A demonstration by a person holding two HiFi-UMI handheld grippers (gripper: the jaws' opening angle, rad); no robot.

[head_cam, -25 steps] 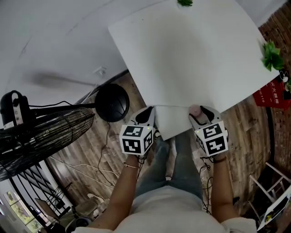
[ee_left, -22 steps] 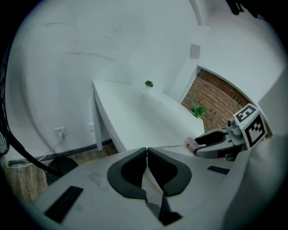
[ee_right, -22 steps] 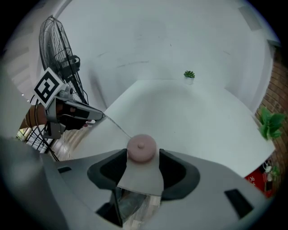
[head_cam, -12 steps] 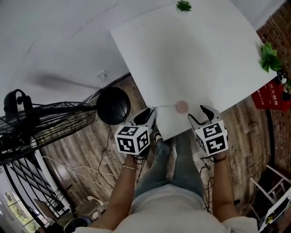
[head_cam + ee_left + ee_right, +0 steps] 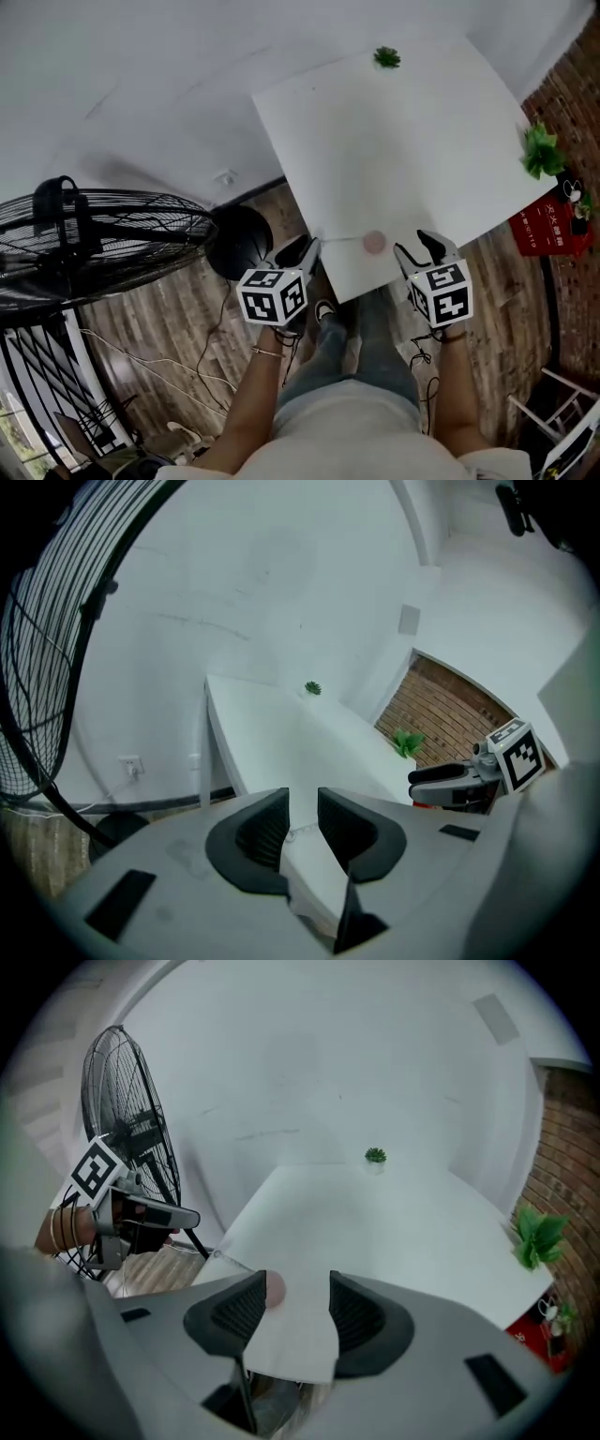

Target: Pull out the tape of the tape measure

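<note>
Lifted off counter (image 5: 403, 141) since earlier: left claw (image 5: 305, 253) just opening, right claw (image 5: 419, 248) apart, both empty. Noted tape measure (image 5: 374, 242) nearer right claw, tape (image 5: 342, 239) running left.

The pink tape measure (image 5: 274, 1287) sits half hidden behind the nine o'clock jaw of the right gripper (image 5: 298, 1293). In the head view the fan (image 5: 94, 253) is cut off at nine o'clock, and the print on the red sign (image 5: 542, 228) at three o'clock is too small to read
</note>
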